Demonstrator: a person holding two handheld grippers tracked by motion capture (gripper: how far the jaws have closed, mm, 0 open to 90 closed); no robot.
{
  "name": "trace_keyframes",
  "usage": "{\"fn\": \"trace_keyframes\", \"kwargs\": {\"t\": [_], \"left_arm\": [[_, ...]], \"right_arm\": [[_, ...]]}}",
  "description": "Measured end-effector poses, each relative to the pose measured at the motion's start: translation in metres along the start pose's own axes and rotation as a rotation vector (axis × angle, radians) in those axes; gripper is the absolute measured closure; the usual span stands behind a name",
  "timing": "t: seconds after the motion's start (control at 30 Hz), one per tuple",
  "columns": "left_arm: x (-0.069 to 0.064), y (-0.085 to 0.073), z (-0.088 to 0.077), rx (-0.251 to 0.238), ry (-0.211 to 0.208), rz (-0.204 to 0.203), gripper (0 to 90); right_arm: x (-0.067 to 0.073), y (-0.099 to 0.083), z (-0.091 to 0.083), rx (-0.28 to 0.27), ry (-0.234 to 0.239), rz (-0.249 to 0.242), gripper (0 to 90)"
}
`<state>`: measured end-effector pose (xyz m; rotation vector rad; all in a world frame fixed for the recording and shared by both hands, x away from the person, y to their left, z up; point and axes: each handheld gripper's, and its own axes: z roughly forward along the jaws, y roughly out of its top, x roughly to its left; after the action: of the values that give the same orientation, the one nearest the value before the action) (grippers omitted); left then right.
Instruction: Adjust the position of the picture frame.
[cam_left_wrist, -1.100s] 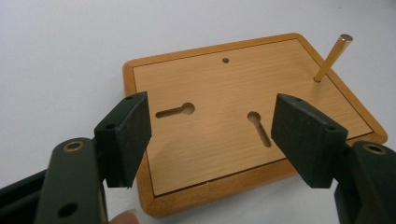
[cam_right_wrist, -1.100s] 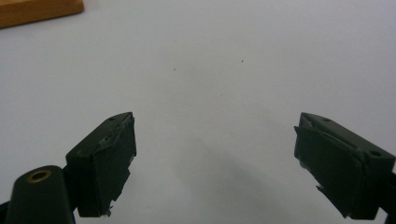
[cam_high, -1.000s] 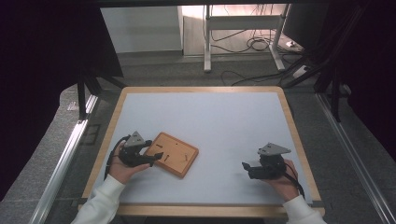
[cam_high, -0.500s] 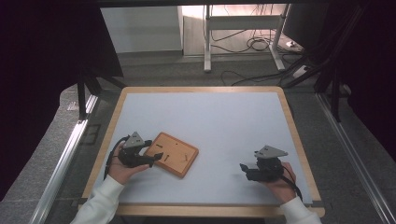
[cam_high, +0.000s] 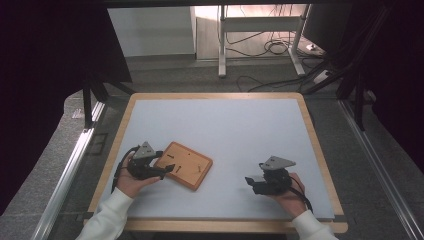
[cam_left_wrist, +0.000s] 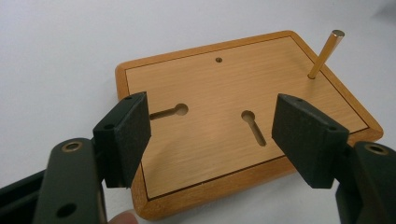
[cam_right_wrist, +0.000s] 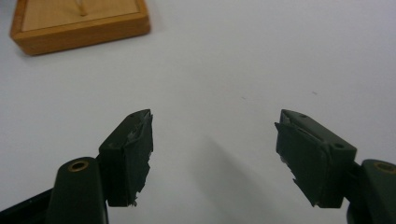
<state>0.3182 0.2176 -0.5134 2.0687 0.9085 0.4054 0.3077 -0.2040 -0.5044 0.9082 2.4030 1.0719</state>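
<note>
High view: board (cam_high: 183, 165) flat on tabletop (cam_high: 235, 130), left gripper (cam_high: 150, 167) at its edge, right gripper (cam_high: 257, 184) well apart.

Left gripper view: jaws open astride board, not pressing; pin (cam_left_wrist: 325, 53) upright.

Right gripper view: jaws open, just been closing, nothing between.

Likely stiff, light wood; take by edges.

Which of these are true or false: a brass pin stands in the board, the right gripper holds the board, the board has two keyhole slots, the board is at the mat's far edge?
A brass pin stands in the board: true.
The right gripper holds the board: false, its jaws are open over bare mat, though they have just been closing.
The board has two keyhole slots: true.
The board lies at the mat's far edge: false, it lies near the person, by the left gripper.
</note>
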Motion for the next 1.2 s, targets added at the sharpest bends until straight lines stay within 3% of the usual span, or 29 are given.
{"fn": "trace_keyframes", "kwargs": {"t": [0.47, 0.7, 0.93, 1.2], "left_arm": [[0.0, 0.0, 0.001, -0.004, 0.003, -0.002, 28.3], [-0.001, 0.0, 0.002, -0.01, 0.004, 0.001, 28.6], [-0.002, 0.0, 0.003, -0.013, 0.003, 0.006, 28.5], [-0.001, 0.0, 0.003, -0.014, 0.002, 0.008, 28.5]], "right_arm": [[0.04, 0.043, 0.032, -0.005, 0.088, -0.089, 30.7], [0.057, 0.049, 0.049, 0.015, 0.139, -0.119, 31.3], [0.073, 0.056, 0.065, 0.018, 0.162, -0.143, 33.1], [0.084, 0.068, 0.085, 0.002, 0.185, -0.15, 42.5]]}}
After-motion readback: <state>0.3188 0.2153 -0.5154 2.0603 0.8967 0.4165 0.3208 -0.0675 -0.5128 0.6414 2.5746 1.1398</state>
